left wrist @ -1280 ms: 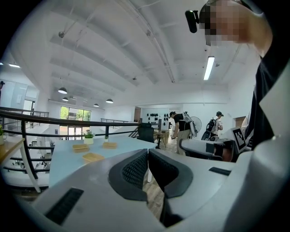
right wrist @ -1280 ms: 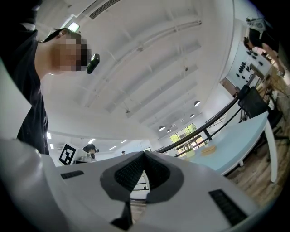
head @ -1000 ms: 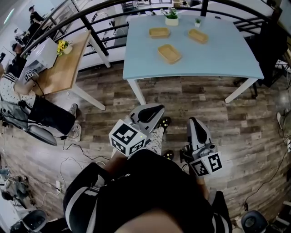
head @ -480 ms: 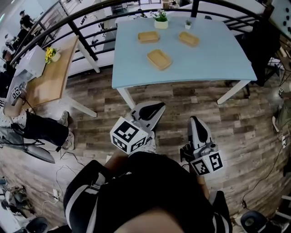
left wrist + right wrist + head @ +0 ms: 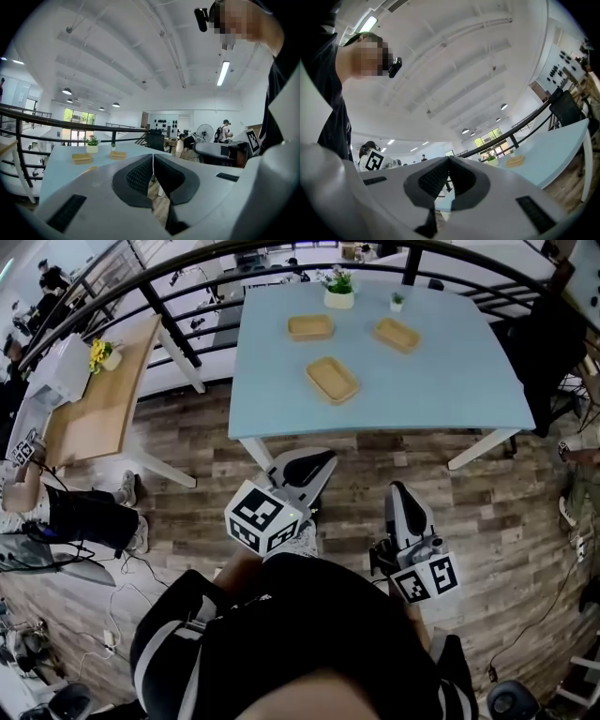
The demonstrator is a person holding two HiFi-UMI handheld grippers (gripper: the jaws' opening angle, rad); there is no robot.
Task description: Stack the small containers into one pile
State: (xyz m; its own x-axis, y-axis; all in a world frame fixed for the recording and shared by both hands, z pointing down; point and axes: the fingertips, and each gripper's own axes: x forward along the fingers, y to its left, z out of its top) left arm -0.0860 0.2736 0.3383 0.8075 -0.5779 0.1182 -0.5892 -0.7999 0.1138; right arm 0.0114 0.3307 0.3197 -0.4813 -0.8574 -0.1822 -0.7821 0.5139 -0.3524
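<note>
The light-blue table (image 5: 450, 381) fills the upper middle of the head view, above the wood-plank floor (image 5: 525, 512). Below it, near the frame's centre, the left gripper (image 5: 323, 459) and, to its right, the right gripper (image 5: 398, 489) hang over the floor, short of the table's near edge and touching nothing. In the left gripper view the jaws meet pad to pad with nothing between them. The right gripper view shows the same: jaws together, empty. Three small containers lie apart on the table's upper half: the left container (image 5: 310, 327), the right container (image 5: 397, 335) and the middle container (image 5: 332, 379) lower down. A potted plant (image 5: 338, 292) stands at the top edge
</note>
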